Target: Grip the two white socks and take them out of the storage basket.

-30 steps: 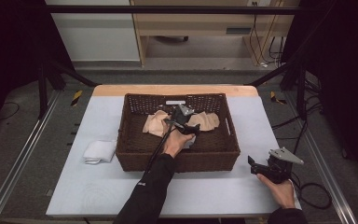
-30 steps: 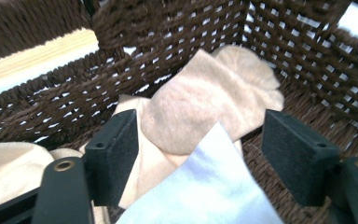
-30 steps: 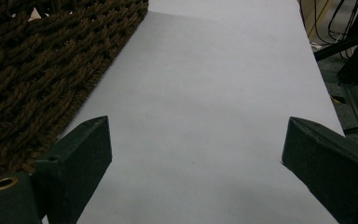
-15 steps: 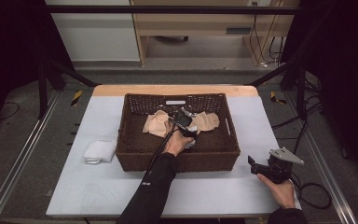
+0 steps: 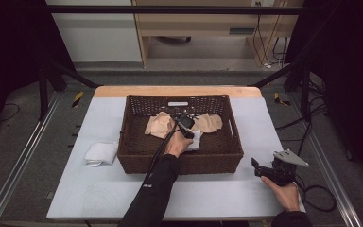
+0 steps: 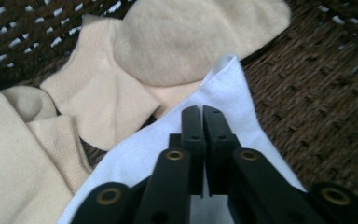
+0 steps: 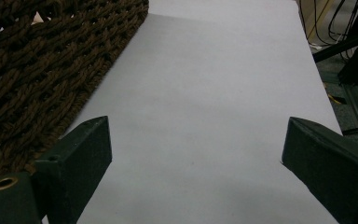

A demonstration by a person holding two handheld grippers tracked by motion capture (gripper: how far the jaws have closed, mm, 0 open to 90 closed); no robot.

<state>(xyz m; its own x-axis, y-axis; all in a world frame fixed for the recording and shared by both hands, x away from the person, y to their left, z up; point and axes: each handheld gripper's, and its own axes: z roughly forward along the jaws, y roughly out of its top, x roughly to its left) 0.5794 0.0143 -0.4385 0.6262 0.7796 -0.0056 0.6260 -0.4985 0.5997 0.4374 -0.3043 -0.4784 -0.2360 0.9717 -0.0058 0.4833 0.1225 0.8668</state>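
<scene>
While pinched, white cloth points its corner toward beige socks.

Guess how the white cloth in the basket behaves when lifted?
Probably floppy: the white cloth lies flat and thin over the basket weave, so it should drape from the left gripper pinch. Likely light. It may drag the beige socks it overlaps.

A basket sits mid-table, socks inside, a folded cloth lying left of it.

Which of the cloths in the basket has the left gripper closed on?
The white cloth, not the beige ones beside it: the left gripper has just closed its jaws on that white one's edge.
</scene>
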